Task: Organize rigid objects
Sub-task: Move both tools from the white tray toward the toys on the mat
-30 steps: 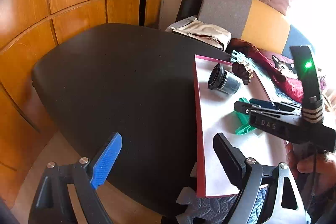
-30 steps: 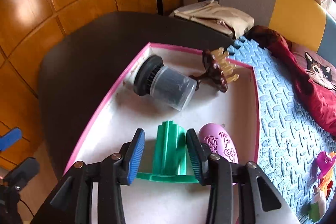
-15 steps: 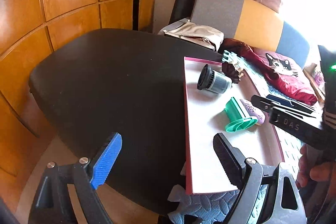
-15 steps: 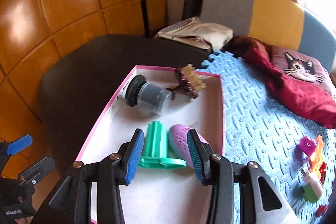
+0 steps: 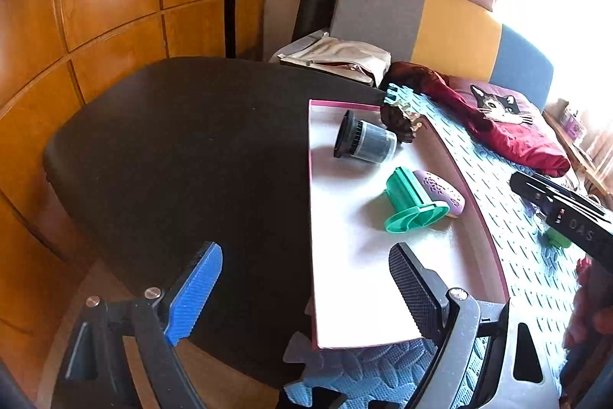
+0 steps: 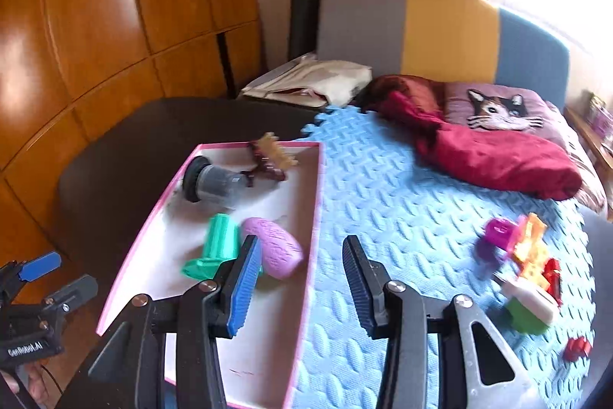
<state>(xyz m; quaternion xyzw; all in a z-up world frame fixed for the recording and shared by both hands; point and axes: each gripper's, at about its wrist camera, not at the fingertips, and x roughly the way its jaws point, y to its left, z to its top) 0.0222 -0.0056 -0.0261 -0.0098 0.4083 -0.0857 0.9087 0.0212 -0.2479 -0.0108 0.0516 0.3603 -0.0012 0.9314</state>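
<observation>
Right now, near to far:
Right gripper (image 6: pixel 302 284): hovering over the tray edge and mat, jaws parted, pinching nothing.
Left gripper (image 5: pixel 306 294): hanging spread wide at the tray's near end, gripping nothing.
Tray (image 6: pixel 320 179): shallow, pink-rimmed, white inside, lying partly on the blue mat (image 6: pixel 402 209).
Done: four things are lying in the tray: a ribbed green spool (image 6: pixel 214 248) touching a textured lilac oval (image 6: pixel 274 248), farther back a dark cup (image 6: pixel 208 179) and a brown claw clip (image 6: pixel 268 160).
Left: bright plastic toys (image 6: pixel 525 263) are waiting on the embossed foam mat, well apart from the tray.
</observation>
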